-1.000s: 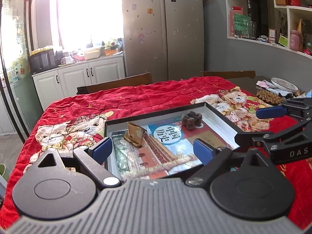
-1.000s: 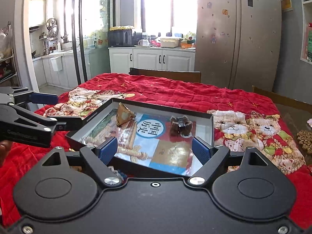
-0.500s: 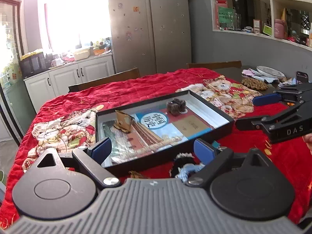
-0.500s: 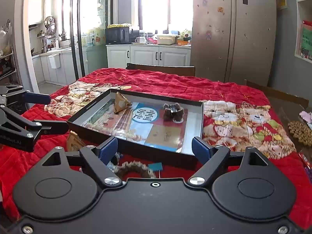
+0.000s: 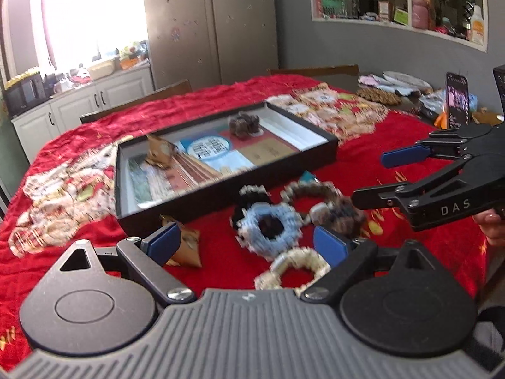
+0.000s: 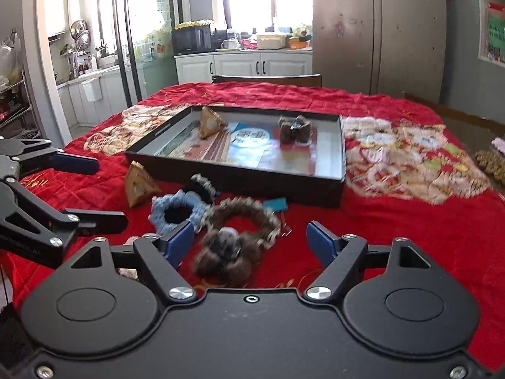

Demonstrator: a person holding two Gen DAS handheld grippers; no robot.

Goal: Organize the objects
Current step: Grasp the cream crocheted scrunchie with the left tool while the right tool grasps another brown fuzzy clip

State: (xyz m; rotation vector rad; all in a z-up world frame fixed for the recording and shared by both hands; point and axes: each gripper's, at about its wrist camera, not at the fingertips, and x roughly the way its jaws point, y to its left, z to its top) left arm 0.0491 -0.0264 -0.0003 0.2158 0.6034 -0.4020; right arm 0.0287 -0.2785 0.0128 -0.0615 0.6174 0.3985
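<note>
A red quilted cloth [image 6: 394, 221] with cartoon bear patches covers the worktop in a kitchen-dining room with white cabinets [image 6: 249, 63], a tall grey fridge [image 6: 378, 31] and a bright window. A shallow black tray [image 6: 240, 183] lies on the cloth; inside it rest a brown triangular packet [image 6: 210, 123] and a dark furry hair clip [image 6: 295, 129]. Just in front of the tray lie a blue scrunchie [image 6: 173, 210], a brown scrunchie [image 6: 246, 218], another furry clip [image 6: 225, 252] and a second triangular packet [image 6: 137, 184].

The left claw [image 5: 246, 241] stands wide open over the blue scrunchie, gripping nothing. The right claw [image 6: 249, 237] is closing, its pads still apart, with the furry clip between them but not pressed.

Only the left view shows the wall shelves [image 5: 401, 0], a standing phone [image 5: 456, 99] and a beige scrunchie [image 5: 296, 267] near its claw. Only the right view shows the glass door [image 6: 126, 31] and microwave [image 6: 192, 39].
</note>
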